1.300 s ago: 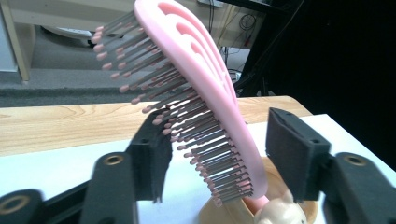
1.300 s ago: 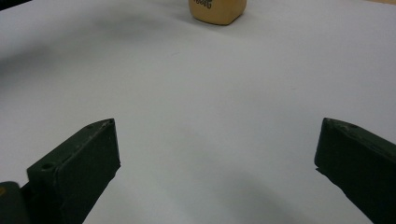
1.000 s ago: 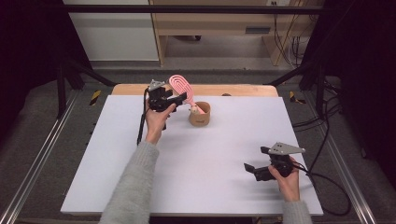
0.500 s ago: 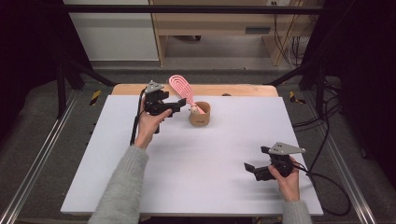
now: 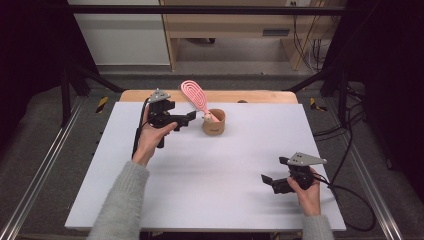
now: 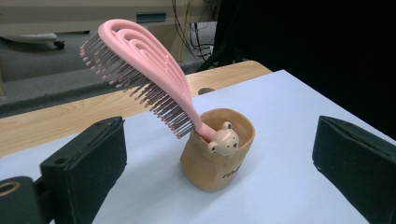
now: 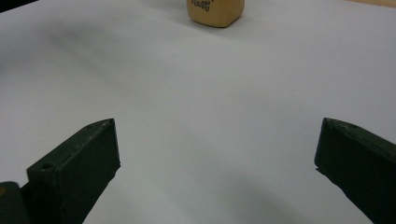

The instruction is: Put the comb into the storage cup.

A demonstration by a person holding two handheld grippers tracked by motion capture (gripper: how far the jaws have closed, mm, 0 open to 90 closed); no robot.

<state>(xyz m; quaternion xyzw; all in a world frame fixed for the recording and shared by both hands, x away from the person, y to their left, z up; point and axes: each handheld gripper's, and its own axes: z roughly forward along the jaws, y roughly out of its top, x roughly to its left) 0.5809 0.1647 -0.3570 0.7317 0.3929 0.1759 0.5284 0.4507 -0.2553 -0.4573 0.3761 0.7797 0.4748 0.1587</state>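
Now our left gripper (image 5: 190, 118) has just opened wide, nothing between its jaws, backing off the pink hairbrush (image 5: 195, 98), which stands handle-down in the tan cup (image 5: 214, 122) at the table's (image 5: 150, 200) far side: placement looks done. Right gripper (image 5: 270, 179) rests wide, empty. Handle hidden inside cup.

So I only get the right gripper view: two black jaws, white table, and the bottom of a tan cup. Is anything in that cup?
Observer: Yes, a pink hairbrush stands handle-down in the cup, leaning with its bristles facing down.
Operator: Is anyone holding it?
Observer: No. The left gripper sits just beside the brush with jaws that have just been opening, nothing between them.
Operator: Is the cup plain?
Observer: No, a little bear face sits on its rim.
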